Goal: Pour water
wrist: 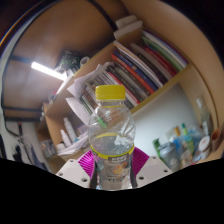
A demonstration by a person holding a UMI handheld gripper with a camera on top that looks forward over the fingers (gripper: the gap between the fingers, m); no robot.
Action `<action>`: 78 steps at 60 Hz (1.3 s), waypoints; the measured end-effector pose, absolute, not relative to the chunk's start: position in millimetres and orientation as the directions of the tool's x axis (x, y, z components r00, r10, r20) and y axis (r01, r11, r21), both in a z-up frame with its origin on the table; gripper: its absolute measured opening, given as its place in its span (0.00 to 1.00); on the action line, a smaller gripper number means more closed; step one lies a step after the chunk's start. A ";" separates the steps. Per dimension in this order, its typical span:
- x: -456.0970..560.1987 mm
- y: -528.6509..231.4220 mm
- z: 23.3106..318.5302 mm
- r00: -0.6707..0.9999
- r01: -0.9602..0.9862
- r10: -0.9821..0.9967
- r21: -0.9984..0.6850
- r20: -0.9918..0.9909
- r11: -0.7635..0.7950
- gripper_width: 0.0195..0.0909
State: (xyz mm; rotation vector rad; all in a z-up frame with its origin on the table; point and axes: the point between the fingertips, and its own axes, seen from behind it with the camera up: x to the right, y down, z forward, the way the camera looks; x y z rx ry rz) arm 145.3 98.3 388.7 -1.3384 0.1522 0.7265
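To the left, beyond the fingers, a long ceiling light (pixel 47 70) glows under a dim ceiling, and beneath it stands the end of a wooden bookshelf (pixel 62 118), its lower compartment holding papers and small items that are too indistinct to name.

In the middle, a clear plastic water bottle (pixel 111 135) with a yellow cap (pixel 110 94) stands upright between the two fingers of the gripper (pixel 113 162). It bears a pale label with a yellow-green band around its lower body. The purple pads (pixel 89 160) sit tight against the bottle's sides, left and right, with no gap visible at either one, so the tongs are clamped on the bottle. The whole view is tilted, and the bottle appears lifted off any surface; its base is hidden between the fingers.

Behind and to the right of the bottle, the upper shelf carries a slanting row of books (pixel 140 68) and magazines with coloured spines. Further right, beyond the right finger, several small bottles (pixel 178 143) stand against a white wall (pixel 160 112).
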 end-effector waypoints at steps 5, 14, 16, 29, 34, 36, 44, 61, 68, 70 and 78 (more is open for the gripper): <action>196.2 123.8 362.3 0.899 -0.375 0.296 -0.916 -0.323 0.140 0.37; 247.6 180.2 246.2 0.974 -0.156 0.177 -0.986 -0.145 0.052 0.38; 250.7 189.1 221.8 0.975 -0.140 0.175 -0.990 -0.134 0.017 0.38; 262.0 213.9 120.6 0.979 -0.061 0.189 -0.993 -0.078 -0.099 0.38; 268.7 217.1 99.0 0.979 -0.065 0.183 -0.989 -0.088 -0.130 0.38; 269.5 217.5 93.2 0.978 -0.064 0.186 -0.988 -0.090 -0.138 0.38; 267.2 214.2 91.4 0.974 -0.065 0.207 -0.991 -0.088 -0.116 0.40; 259.5 218.0 86.3 0.978 0.013 0.209 -0.991 -0.016 -0.135 0.41; 259.8 219.0 86.7 0.978 0.018 0.208 -0.990 -0.012 -0.141 0.47; 260.8 218.6 86.3 0.979 0.022 0.203 -0.990 -0.007 -0.142 0.53; 270.7 209.7 76.2 0.986 0.028 0.164 -0.979 -0.005 -0.201 0.94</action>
